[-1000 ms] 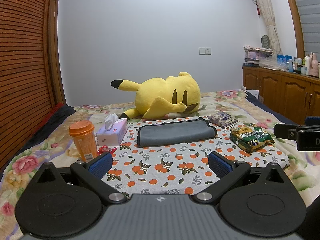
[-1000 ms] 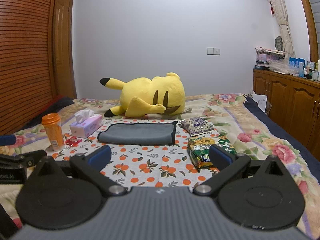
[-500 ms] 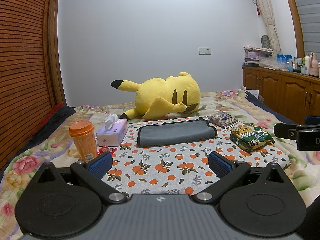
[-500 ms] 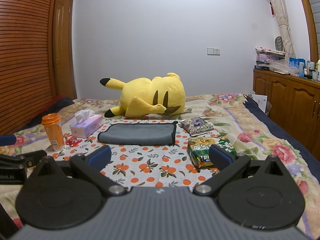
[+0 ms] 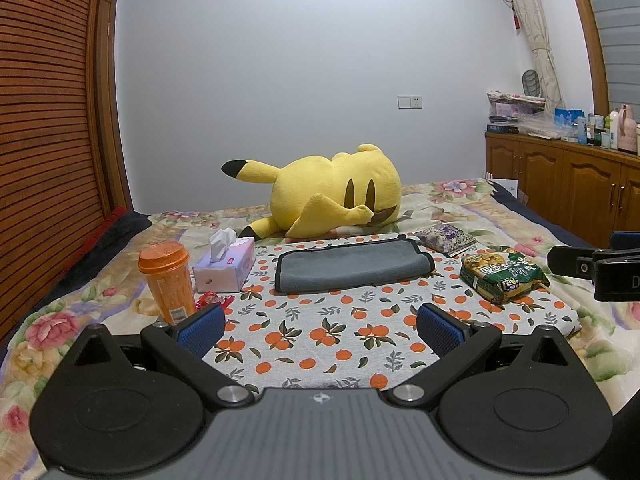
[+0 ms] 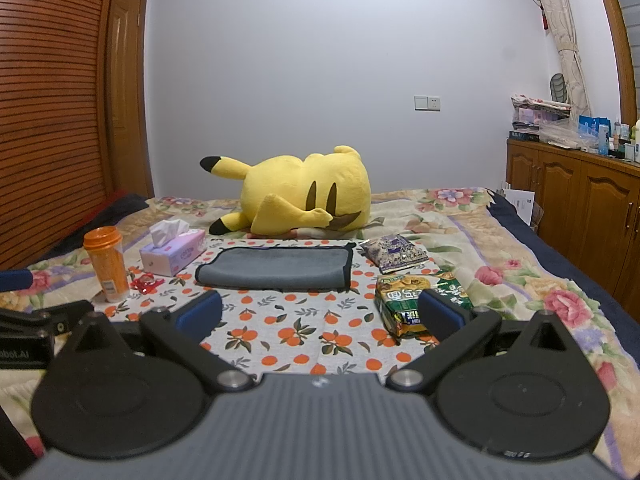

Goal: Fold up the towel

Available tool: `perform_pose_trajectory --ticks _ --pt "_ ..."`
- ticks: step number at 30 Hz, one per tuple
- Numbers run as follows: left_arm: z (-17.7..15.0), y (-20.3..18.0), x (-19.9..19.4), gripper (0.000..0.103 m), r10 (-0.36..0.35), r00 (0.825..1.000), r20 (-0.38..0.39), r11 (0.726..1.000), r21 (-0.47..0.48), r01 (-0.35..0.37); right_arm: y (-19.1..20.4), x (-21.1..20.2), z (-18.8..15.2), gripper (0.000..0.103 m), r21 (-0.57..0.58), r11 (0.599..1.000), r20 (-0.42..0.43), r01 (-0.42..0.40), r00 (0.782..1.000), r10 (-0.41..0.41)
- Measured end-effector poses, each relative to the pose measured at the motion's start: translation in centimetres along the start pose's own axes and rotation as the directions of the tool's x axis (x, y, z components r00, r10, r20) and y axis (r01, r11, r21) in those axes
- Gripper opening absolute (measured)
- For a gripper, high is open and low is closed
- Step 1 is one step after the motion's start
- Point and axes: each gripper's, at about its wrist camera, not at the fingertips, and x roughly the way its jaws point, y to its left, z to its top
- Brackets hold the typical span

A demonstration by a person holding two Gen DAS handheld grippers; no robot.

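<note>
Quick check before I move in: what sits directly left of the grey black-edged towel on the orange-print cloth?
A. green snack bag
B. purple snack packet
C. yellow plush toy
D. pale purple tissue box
D: the pale purple tissue box lies just left of the grey black-edged towel; both open grippers are well short of it.

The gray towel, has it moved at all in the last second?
No. In the left wrist view the gray towel lies as before on the orange-print cloth, between the tissue box and the green snack bag.
</note>
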Motion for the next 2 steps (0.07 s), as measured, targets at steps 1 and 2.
perform_pose_trajectory --ticks 1,2 --pt "0.00 0.00 0.00 0.103 0.000 1.000 0.000 1.000 0.000 0.000 0.00 0.00 0.00 0.103 0.000 1.000 0.000 0.000 1.000 0.000" --pt "0.00 0.02 0.02 0.103 -0.001 1.000 0.000 1.000 0.000 0.001 0.00 0.00 0.00 0.103 0.000 1.000 0.000 0.000 1.000 0.000"
